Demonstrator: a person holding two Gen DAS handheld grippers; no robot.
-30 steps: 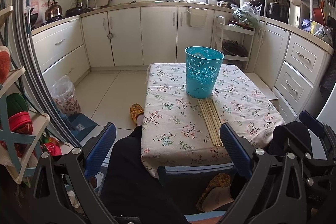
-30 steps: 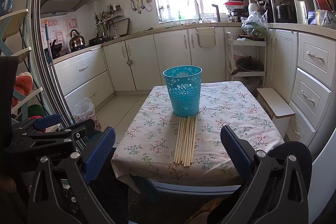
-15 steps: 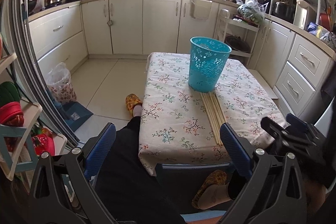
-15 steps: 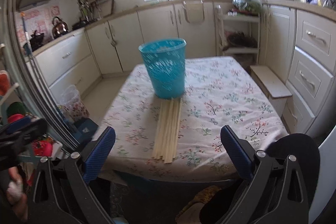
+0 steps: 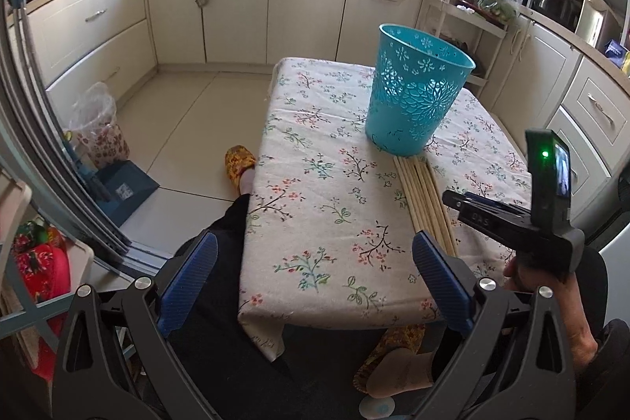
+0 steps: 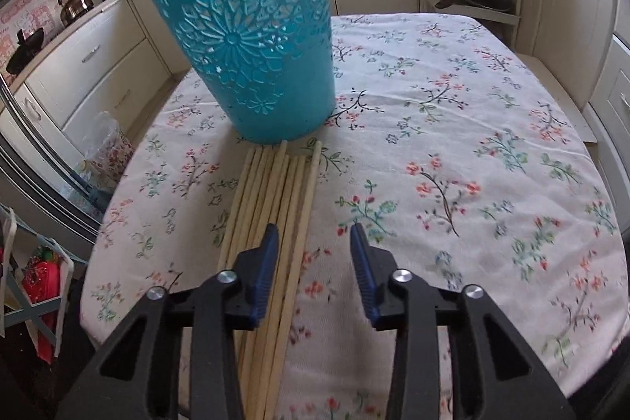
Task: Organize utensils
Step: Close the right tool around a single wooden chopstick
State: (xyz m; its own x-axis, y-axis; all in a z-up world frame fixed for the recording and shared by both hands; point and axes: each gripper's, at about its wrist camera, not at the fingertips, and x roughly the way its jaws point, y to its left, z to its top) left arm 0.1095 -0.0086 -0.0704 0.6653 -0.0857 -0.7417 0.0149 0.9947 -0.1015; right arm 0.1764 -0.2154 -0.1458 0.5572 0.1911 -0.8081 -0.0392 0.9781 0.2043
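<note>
A bundle of several pale wooden chopsticks [image 6: 271,199] lies on the floral tablecloth [image 6: 472,144], its far ends touching the foot of an upright teal cut-out bin [image 6: 256,58]. My right gripper [image 6: 314,250] hangs low over the near half of the bundle, its jaws closing. The rightmost sticks run under the gap and the pads press on nothing. In the left wrist view my left gripper [image 5: 315,278] stands wide open and empty at the table's near edge, left of the chopsticks [image 5: 423,199] and the bin [image 5: 417,101]. A hand [image 5: 527,270] holds the right gripper there.
The person's dark-clad legs and a slippered foot [image 5: 238,164] are at the table's left and near sides. A plastic bag [image 5: 98,128] and a blue dustpan [image 5: 122,187] lie on the floor. White cabinets [image 5: 307,6] ring the room. A rack [image 5: 31,262] stands at left.
Both grippers dropped and came forward toward the table. The right one now hangs close over the chopsticks, and its jaws have narrowed from wide open.
</note>
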